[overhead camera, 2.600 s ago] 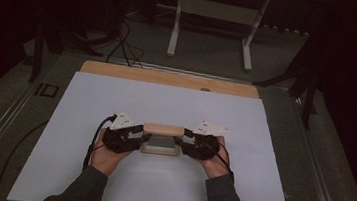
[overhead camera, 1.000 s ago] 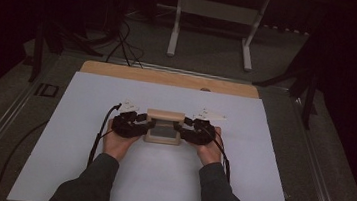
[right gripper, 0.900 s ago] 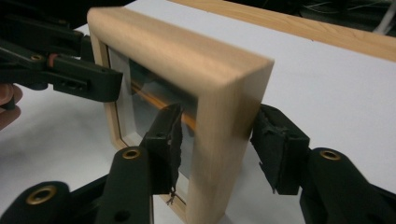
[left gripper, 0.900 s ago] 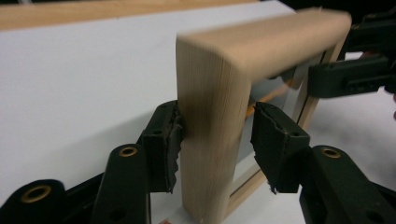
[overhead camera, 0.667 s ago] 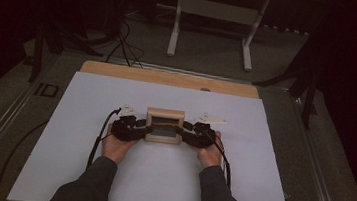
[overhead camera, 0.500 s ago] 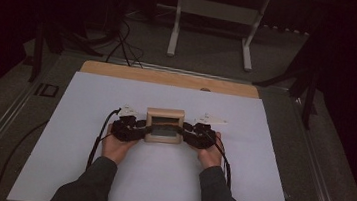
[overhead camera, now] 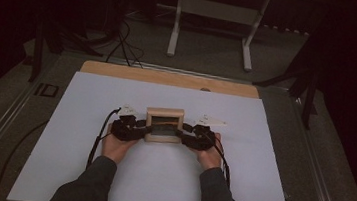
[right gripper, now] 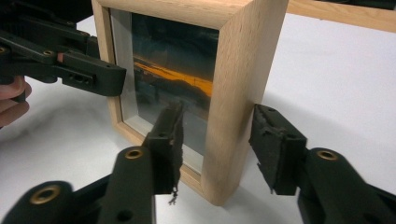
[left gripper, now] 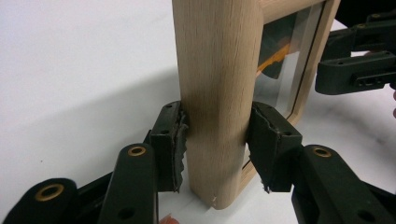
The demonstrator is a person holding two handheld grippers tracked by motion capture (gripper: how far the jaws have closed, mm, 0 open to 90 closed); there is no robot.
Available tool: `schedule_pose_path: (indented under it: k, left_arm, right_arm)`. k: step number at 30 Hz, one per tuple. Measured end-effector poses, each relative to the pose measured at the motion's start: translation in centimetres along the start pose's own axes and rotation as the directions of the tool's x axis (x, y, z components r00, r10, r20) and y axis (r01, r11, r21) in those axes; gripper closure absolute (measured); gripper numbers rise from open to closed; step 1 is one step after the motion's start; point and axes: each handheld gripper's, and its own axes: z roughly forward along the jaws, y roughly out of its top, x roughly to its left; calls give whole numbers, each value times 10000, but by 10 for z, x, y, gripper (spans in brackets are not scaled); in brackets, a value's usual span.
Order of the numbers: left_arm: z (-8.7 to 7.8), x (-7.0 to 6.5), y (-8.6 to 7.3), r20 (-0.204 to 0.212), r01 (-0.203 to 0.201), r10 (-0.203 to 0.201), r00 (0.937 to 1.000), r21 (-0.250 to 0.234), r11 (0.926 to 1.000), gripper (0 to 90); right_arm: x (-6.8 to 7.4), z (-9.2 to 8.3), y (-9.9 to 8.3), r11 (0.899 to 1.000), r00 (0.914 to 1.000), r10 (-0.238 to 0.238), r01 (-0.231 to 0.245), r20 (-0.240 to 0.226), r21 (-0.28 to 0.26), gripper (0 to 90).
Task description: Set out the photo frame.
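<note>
The left gripper clamps the left upright of the light wooden box picture frame with glass front, pads pressing both faces. The right gripper straddles the frame's right upright, jaws slightly clear of the wood. The frame stands upright mid-sheet on the white table cover.
</note>
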Motion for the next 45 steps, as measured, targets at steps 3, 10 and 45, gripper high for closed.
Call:
schedule_pose_path:
  k: [3,10,45]
  left_arm:
    - [0,0,0,-4,-83,83,10000,9,10000,574]
    - [0,1,0,-18,-109,109,9999,23,9999,577]
    - [4,0,0,304,225,-235,9993,307,9993,519]
  right_arm:
    - [-5,5,2,9998,9994,155,-153,-299,100,462]
    - [-12,15,7,9993,9959,347,-331,-841,194,392]
    - [-9,8,0,9981,9942,527,-496,-937,351,470]
